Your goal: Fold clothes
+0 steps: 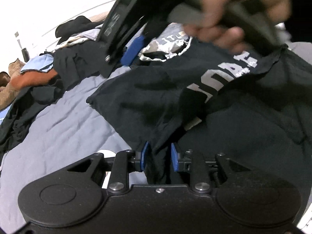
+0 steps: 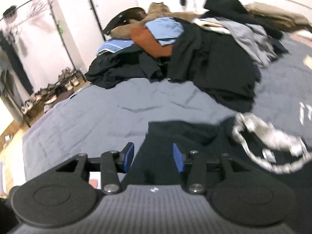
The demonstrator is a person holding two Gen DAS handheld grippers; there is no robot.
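The left gripper [image 1: 158, 157], a black hand-held tool with 2 blue-padded fingers, was seen nearly closed, with a bunched fold of the black cotton T-shirt with grey printed lettering [image 1: 195, 101] pinched between its pads. The fabric ran up from the jaws and spread across the grey-blue quilted bedspread [image 1: 64, 128].

The right gripper [image 2: 153, 159], of the same black build with blue pads, was held with its jaws parted. Dark cloth of the T-shirt [image 2: 187, 134] lay beneath and between the fingers, yet neither pad was seen pressing on it, so nothing was gripped there. In the left wrist view this gripper [image 1: 131, 51] appeared blurred above the shirt, carried by a person's hand [image 1: 234, 15].

The T-shirt was laid partly flattened on the near part of the bed, its grey letters facing up and one corner pointing towards the bare bedspread. Just beyond it, a second dark garment with a white and grey printed pattern [image 2: 269, 148] was seen, blurred.

A heap of unfolded clothes [image 2: 195, 54] was piled across the far side of the bedspread [image 2: 117, 113]: black pieces, a light blue piece, an orange-brown piece, grey and tan ones. A black metal clothes rail [image 2: 58, 29] was set against the wall, with several pairs of shoes [image 2: 58, 91] lined up on the floor below it.
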